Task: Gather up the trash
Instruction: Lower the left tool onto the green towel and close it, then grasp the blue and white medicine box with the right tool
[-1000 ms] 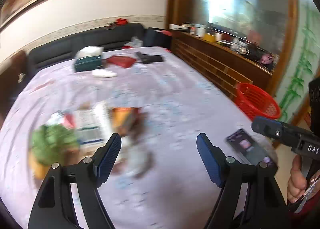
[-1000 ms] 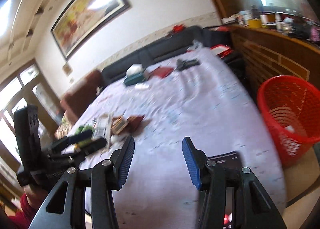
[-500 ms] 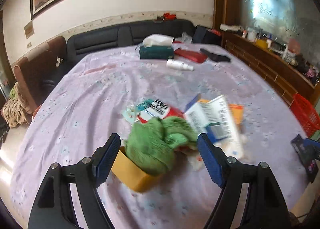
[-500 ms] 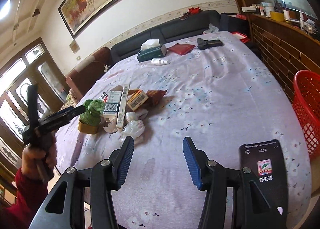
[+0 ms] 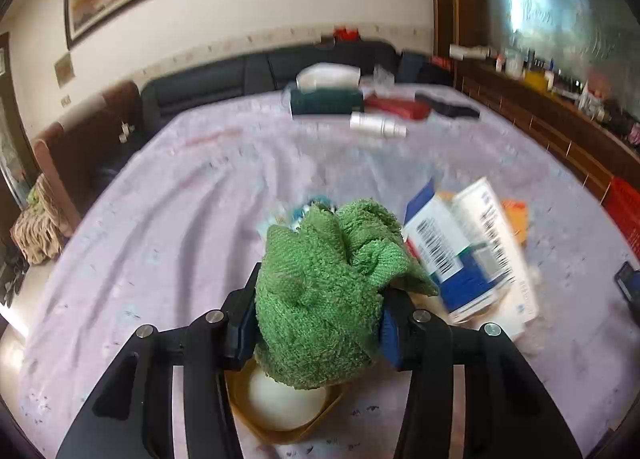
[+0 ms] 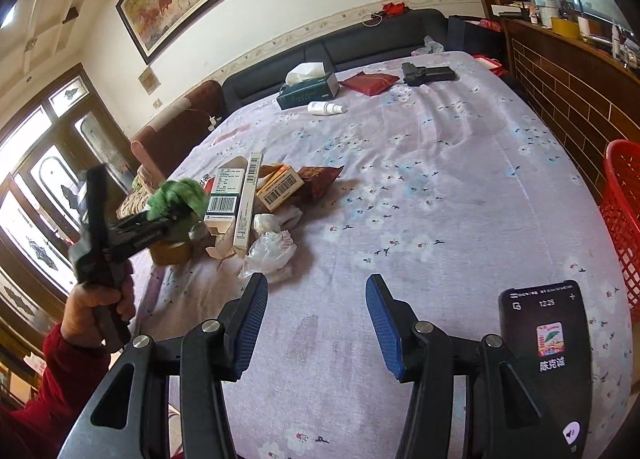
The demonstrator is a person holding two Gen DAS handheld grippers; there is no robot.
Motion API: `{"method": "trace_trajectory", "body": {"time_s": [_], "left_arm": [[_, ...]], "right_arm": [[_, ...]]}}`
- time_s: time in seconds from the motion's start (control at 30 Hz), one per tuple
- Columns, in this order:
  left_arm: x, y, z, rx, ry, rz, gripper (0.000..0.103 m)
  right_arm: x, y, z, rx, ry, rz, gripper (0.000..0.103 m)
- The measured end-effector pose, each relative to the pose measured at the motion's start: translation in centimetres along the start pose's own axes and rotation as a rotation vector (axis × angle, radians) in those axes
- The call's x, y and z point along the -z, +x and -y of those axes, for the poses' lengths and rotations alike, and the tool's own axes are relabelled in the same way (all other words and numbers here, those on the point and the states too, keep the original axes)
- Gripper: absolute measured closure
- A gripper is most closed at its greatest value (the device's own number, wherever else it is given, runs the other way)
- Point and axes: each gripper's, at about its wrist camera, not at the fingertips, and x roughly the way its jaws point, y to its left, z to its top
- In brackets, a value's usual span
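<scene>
The left gripper [image 5: 318, 323] is closing on the green cloth [image 5: 332, 291], bunched over a yellow dish [image 5: 280, 425] at six o'clock of the trash pile, soft and light, likely best pinched mid-bunch, while the right gripper [image 6: 316, 325] is hanging apart, empty.

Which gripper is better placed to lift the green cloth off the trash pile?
Left. The left gripper is closing with the green cloth between its fingers, above the yellow dish. The right gripper hangs open over bare tablecloth, beside the phone, apart from the pile.
</scene>
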Motion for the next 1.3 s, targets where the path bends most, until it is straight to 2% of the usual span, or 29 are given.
{"method": "trace_trajectory", "body": {"time_s": [0.07,0.2,0.23,0.4,0.53,0.63,0.77,0.93,1.0,1.1,1.13,1.17,1.2,1.23,1.3], "left_arm": [[-0.3,-1.8,-0.2,0.029,-0.016,0.045,0.056],[-1.2,-4.5,-1.3,0.155,-0.102,0.078,0.056],[-1.3,-4.9,-1.4,0.166,-0.112,0.079,0.056],[-0.7,-6.8,-1.4,0.154,-0.121,0.122,0.055],[0.2,-7.2,-2.0,0.121,-0.145,0.133,0.055],[0.7,-7.3,-3.0,0.091,-0.163,0.142,0.055],[1.6,-7.4,-4.8,0.093,-0.194,0.143,0.055],[2.7,-7.3,-6.5,0.078,-0.223,0.147,0.055],[3.2,-7.1,-7.2,0.083,-0.236,0.146,0.055],[3.7,-6.9,-8.0,0.103,-0.248,0.136,0.055],[3.9,-6.9,-8.1,0.104,-0.249,0.136,0.055],[3.9,-6.8,-8.2,0.106,-0.250,0.136,0.055],[3.9,-6.9,-8.3,0.110,-0.252,0.137,0.055],[4.0,-6.9,-8.2,0.114,-0.251,0.139,0.055],[4.0,-7.0,-8.1,0.123,-0.247,0.143,0.055]], "right_arm": [[-0.3,0.3,-0.7,-0.002,-0.020,-0.002,0.048],[-1.1,1.1,-2.1,-0.015,-0.045,-0.007,0.048],[-1.3,1.4,-2.5,-0.016,-0.054,-0.007,0.048],[-2.7,3.2,-4.9,-0.073,-0.101,-0.024,0.048],[-4.0,5.5,-7.9,-0.076,-0.173,-0.042,0.048],[-4.5,7.4,-10.2,-0.037,-0.228,-0.037,0.048],[-4.5,10.5,-13.0,0.034,-0.326,-0.038,0.043],[-4.0,13.8,-15.5,0.128,-0.432,-0.040,0.042],[-3.5,15.3,-16.4,0.223,-0.494,-0.036,0.032],[-2.9,16.4,-16.9,0.327,-0.553,-0.016,0.031],[-2.8,16.7,-16.9,0.355,-0.565,-0.013,0.035],[-2.7,16.8,-16.7,0.403,-0.572,-0.006,0.050],[-2.8,16.7,-16.4,0.435,-0.571,0.003,0.060],[-3.1,16.4,-15.9,0.423,-0.544,0.004,0.065],[-3.8,15.4,-14.4,0.349,-0.453,-0.016,0.067]]}}
